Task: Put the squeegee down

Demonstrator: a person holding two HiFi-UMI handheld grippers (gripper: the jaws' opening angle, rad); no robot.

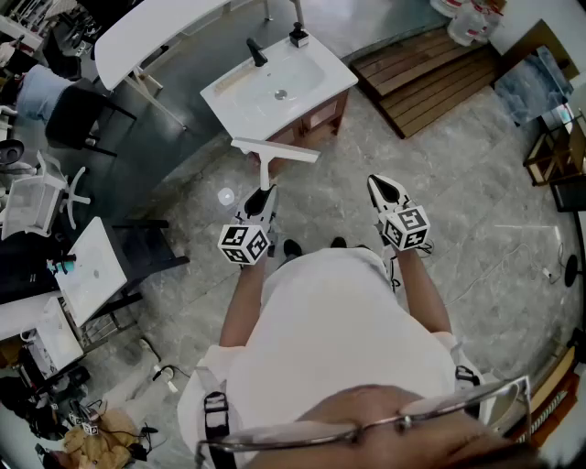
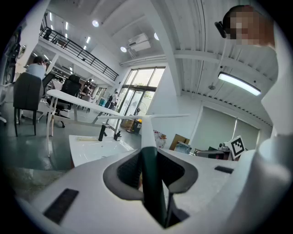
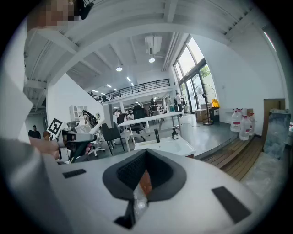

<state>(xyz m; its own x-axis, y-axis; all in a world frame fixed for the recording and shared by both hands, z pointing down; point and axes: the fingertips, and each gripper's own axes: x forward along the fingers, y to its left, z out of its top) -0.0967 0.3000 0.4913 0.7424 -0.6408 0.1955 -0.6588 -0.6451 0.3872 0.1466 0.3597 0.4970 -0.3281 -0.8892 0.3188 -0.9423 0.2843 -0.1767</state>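
The left gripper (image 1: 260, 197) has its fingers pinching the dark lower end of the squeegee (image 1: 273, 149) handle. The pads press on it from both sides. The right gripper (image 1: 385, 189) is level with it and well apart to the right, its fingers pressed together with nothing between them.

Both grippers are held over open marbled floor (image 1: 458, 220). To the right, that floor runs bare out to the cluttered wall. To the left the room is narrower: a small white desk (image 1: 92, 266) and a dark chair (image 1: 146, 252) stand near the left gripper's side, and a small white disc (image 1: 226, 195) lies on the floor just beside that gripper.

From the fingers, the squeegee's white shaft runs forward to its long white blade, which lies crosswise. It is carried in the air. In the head view, the blade shows against the near front edge of a white sink vanity (image 1: 339, 78); I cannot tell whether it touches it.

The vanity's basin shows only its drain (image 1: 280, 93). On the rim behind it stand a black faucet (image 1: 256, 52) and a small soap dispenser (image 1: 298, 37).

Right of the vanity lies a slatted wooden platform (image 1: 430, 78), with large white jugs (image 1: 472, 18) standing at its far end. Behind the vanity, a long white surface (image 1: 156, 27) runs across the grey floor, with a black chair (image 1: 73, 114) to its left.
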